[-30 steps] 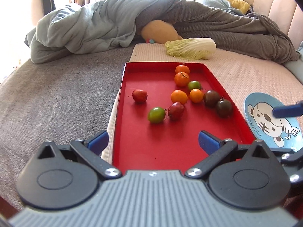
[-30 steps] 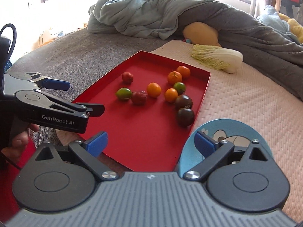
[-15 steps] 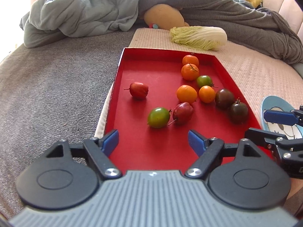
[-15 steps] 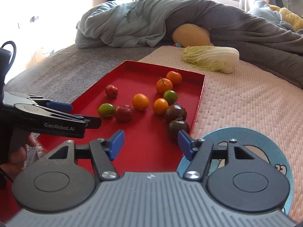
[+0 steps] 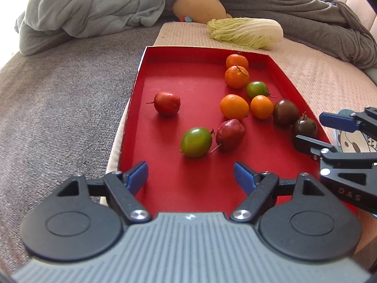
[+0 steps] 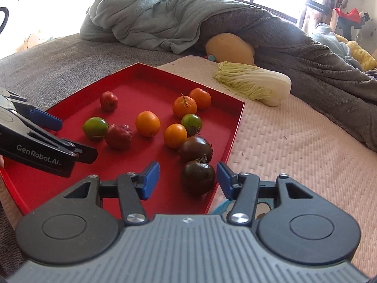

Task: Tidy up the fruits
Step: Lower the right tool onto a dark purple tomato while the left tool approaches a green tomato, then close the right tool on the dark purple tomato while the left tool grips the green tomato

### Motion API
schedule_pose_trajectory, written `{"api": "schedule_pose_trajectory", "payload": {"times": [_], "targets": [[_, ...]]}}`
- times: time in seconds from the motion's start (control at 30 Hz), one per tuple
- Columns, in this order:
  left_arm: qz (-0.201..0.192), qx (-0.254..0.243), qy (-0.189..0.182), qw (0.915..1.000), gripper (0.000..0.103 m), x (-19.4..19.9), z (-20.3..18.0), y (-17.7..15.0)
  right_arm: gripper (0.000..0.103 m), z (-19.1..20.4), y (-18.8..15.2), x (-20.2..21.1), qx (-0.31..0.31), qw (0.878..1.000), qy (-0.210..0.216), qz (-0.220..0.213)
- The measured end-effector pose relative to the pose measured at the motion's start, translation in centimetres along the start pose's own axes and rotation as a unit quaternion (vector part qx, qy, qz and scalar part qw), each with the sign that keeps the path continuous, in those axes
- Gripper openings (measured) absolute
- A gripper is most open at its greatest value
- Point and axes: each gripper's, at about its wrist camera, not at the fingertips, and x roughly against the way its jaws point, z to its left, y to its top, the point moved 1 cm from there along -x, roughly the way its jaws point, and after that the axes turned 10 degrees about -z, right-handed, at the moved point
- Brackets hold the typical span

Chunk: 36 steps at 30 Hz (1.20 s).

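A red tray (image 5: 165,75) (image 6: 70,103) on the bed holds several small fruits: orange tangerines (image 5: 236,76), green tomatoes (image 5: 196,142), red ones (image 5: 166,102) and two dark tomatoes (image 6: 198,176). My left gripper (image 5: 190,175) is open and empty over the tray's near end, just short of the green tomato. My right gripper (image 6: 187,179) is open, its fingers on either side of the nearest dark tomato, apart from it. Each gripper shows in the other view: the right one (image 5: 315,129), the left one (image 6: 73,139).
A blue cartoon plate (image 5: 353,139) lies right of the tray, partly under my right gripper (image 6: 221,208). A napa cabbage (image 5: 247,32) and a yellow plush (image 5: 200,6) lie behind the tray. Bunched grey blankets (image 6: 165,21) cross the back.
Both grippers have moved forward over the tray. The right gripper has come around the nearest dark tomato and its fingers stand closer together than before.
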Motion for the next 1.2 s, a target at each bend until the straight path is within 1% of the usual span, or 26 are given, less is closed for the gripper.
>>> {"api": "schedule_pose_trajectory", "payload": {"times": [0.07, 0.23, 0.3, 0.37, 0.47, 0.57, 0.63, 0.83, 0.93, 0.97, 1.0, 1.03, 1.1, 1.13, 1.17, 1.2], "targets": [[0.001, 0.001, -0.003, 1.0000, 0.081, -0.1, 0.1, 0.0, 0.054, 0.2, 0.0, -0.3, 0.011, 1.000, -0.004, -0.002], [0.000, 0.001, -0.009, 1.0000, 0.081, -0.3, 0.1, 0.1, 0.042, 0.7, -0.1, -1.1, 0.055, 0.998, -0.017, 0.000], [0.002, 0.002, -0.012, 0.9999, 0.081, -0.4, 0.1, 0.1, 0.040, 0.7, -0.1, -1.3, 0.060, 0.998, -0.019, 0.000], [0.001, 0.001, -0.013, 0.9999, 0.081, -0.6, 0.1, 0.1, 0.039, 0.1, 0.1, -1.2, 0.037, 0.999, -0.014, 0.001], [-0.001, 0.005, -0.012, 0.9999, 0.079, -0.6, 0.3, 0.3, 0.039, -0.7, 0.2, -0.8, -0.016, 1.000, 0.002, 0.007], [-0.003, 0.020, -0.017, 0.9997, 0.078, -0.7, 0.6, 0.5, 0.039, -1.2, 0.1, -0.1, -0.075, 0.996, 0.034, 0.015], [-0.004, 0.019, -0.016, 0.9997, 0.077, -0.9, 0.6, 0.6, 0.039, -1.3, -0.1, 0.3, -0.109, 0.992, 0.055, 0.020], [-0.010, 0.000, -0.011, 0.9999, 0.073, -1.5, 0.3, 0.8, 0.040, -1.5, -0.3, 0.8, -0.136, 0.989, 0.059, 0.028], [-0.016, -0.008, -0.012, 0.9998, 0.068, -1.9, 0.3, 1.0, 0.040, -1.6, -0.3, 0.8, -0.132, 0.989, 0.061, 0.027], [-0.017, -0.011, -0.013, 0.9997, 0.063, -2.0, 0.2, 1.0, 0.041, -1.5, -0.3, 0.7, -0.130, 0.989, 0.061, 0.028], [-0.018, -0.014, -0.016, 0.9996, 0.054, -2.1, 0.2, 1.1, 0.048, -1.5, -0.3, 0.5, -0.130, 0.989, 0.063, 0.034], [-0.019, -0.015, -0.021, 0.9995, 0.051, -2.1, 0.2, 1.1, 0.054, -1.4, -0.4, 0.3, -0.126, 0.989, 0.062, 0.040], [-0.020, -0.017, -0.029, 0.9992, 0.042, -2.2, 0.0, 1.1, 0.055, -0.9, -0.6, 0.1, -0.107, 0.991, 0.063, 0.039], [-0.021, -0.017, -0.033, 0.9991, 0.039, -2.2, 0.0, 1.1, 0.055, -0.6, -0.6, 0.1, -0.096, 0.993, 0.062, 0.040], [-0.021, -0.017, -0.034, 0.9991, 0.032, -2.3, 0.0, 1.1, 0.055, -0.3, -0.6, 0.0, -0.087, 0.993, 0.061, 0.041], [-0.021, -0.016, -0.035, 0.9991, 0.032, -2.3, 0.1, 1.1, 0.055, -0.1, -0.6, -0.1, -0.079, 0.994, 0.060, 0.041]]}}
